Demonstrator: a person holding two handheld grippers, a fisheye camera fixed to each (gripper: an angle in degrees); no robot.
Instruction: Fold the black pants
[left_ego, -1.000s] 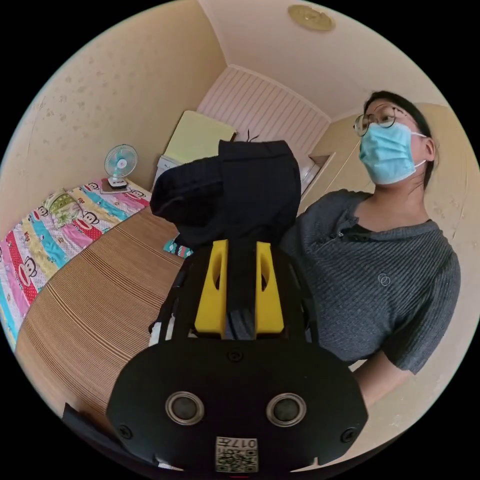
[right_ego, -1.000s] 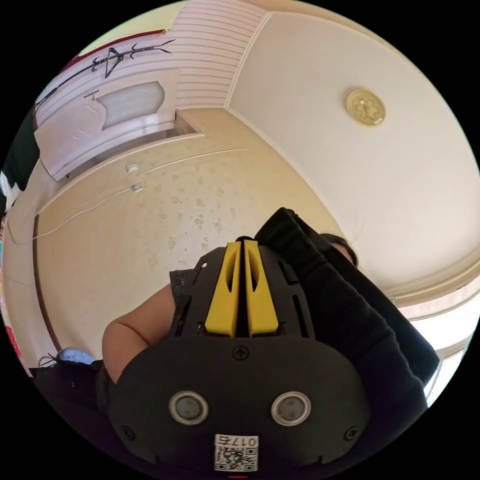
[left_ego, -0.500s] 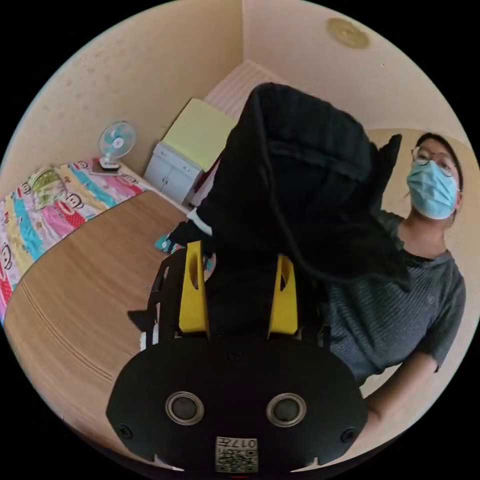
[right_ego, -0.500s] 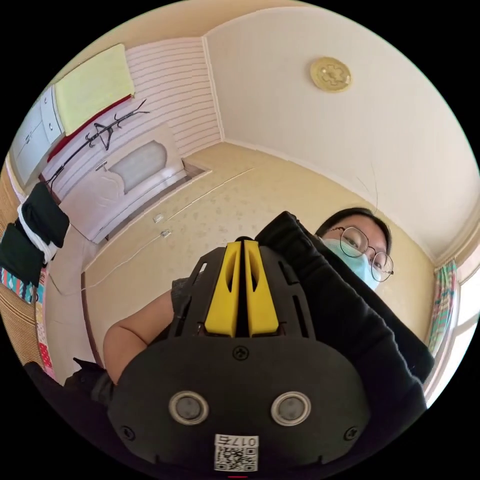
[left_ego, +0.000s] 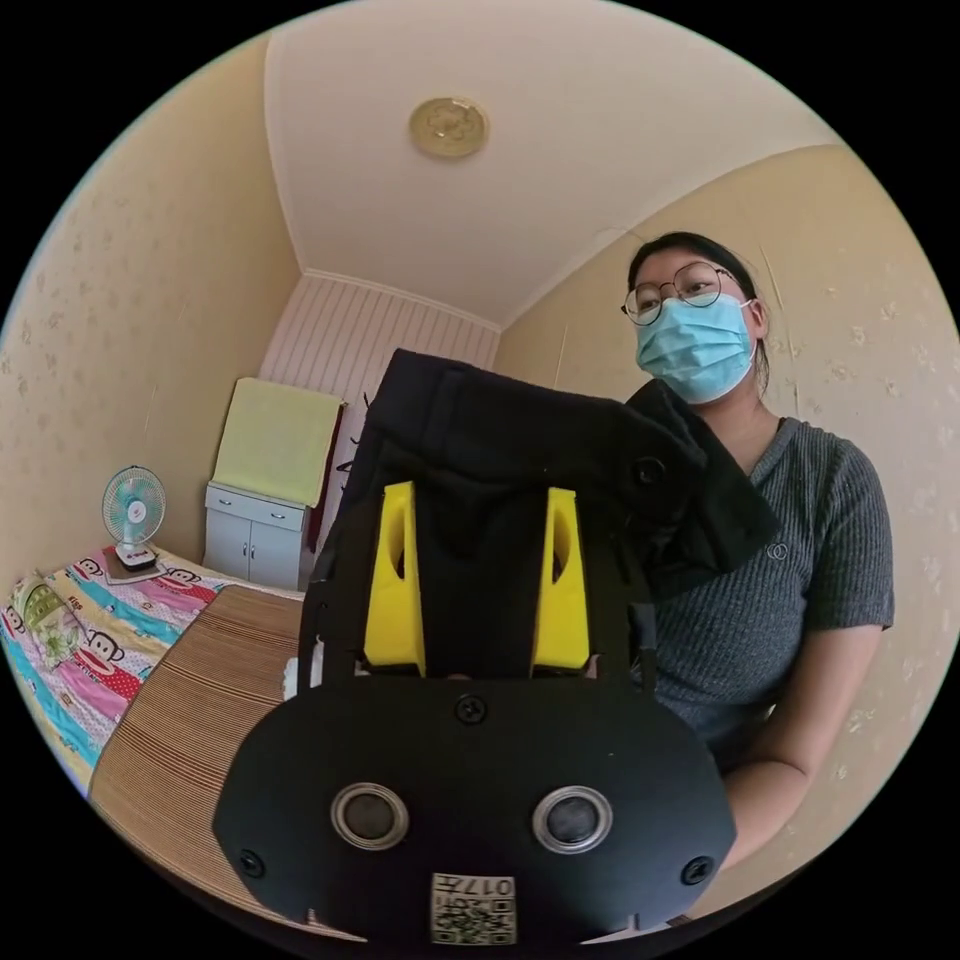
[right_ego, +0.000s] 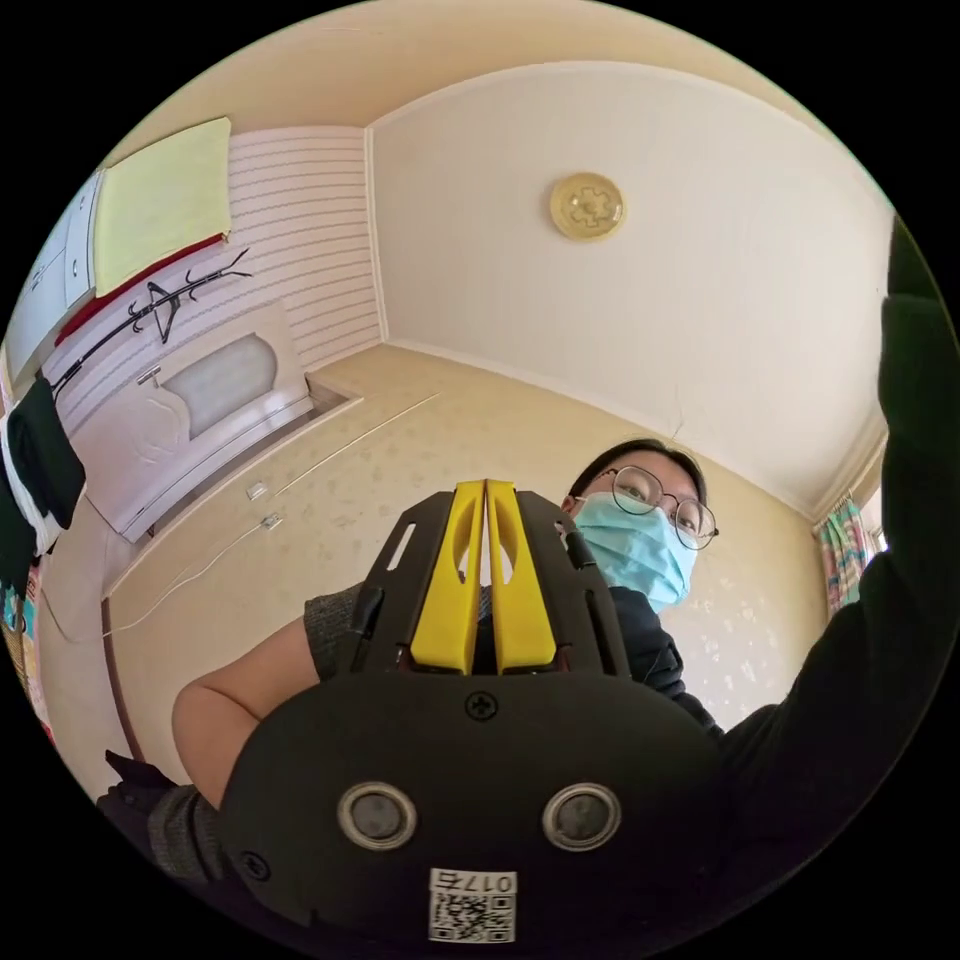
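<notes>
**A:** Black pants (left_ego: 520, 450) — where are they, and is any folding done?

**B:** They're up in the air, not lying on anything. In the left gripper view a thick bunch of the dark cloth sits between the left gripper (left_ego: 478, 575)'s yellow fingers (left_ego: 395, 580), which stand apart with the fabric filling the gap. The cloth humps up above them, with a button near the person (left_ego: 790, 560)'s chest. I'd judge it a grip, though the contact itself is hard to make out.

**A:** And the other side?

**B:** In the right gripper view the right gripper (right_ego: 485, 580)'s fingers are pressed together, only a slit between them. Whether cloth is pinched there I can't tell. Dark fabric does run along that view's right edge.

**A:** So how far along?

**B:** Early, I'd say. No neat fold shows anywhere; the garment is bunched and lifted. It has yet to be laid flat on the table (left_ego: 190, 690), legs brought together, then doubled over.

**A:** Counts?

**B:** One pair of pants, two grippers, one person. Around them: one table, one small fan (left_ego: 133, 510), one patterned bedspread (left_ego: 60, 640), one white cabinet (left_ego: 250, 535), one round ceiling lamp (right_ego: 587, 206).
</notes>
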